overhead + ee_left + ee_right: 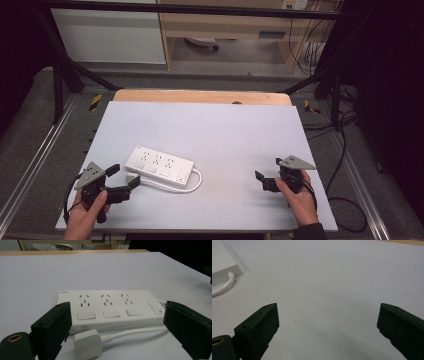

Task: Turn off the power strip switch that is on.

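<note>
- Left claw [122, 181] is wide open, nothing in it, hovering at the near-left corner of the power strip [159, 167].
- White plug [88, 344] lies on the table just on the near side of the strip, straight ahead of the left claw and between its jaws as seen in the left gripper view; looks like the next grab is there.
- Plug's cord [135, 332] runs along the strip's near edge, then loops round to its switch end.
- Strip's long axis runs left-far to right-near across the table [225, 130]; three sockets, three blank rocker switches, one master button w/ red dot.
- Tiny grey print at the strip's far-left corner, too small to read. No other labels.
- Right claw [266, 181] also open, empty, well to the right of the strip; left hand is much nearer.
</note>
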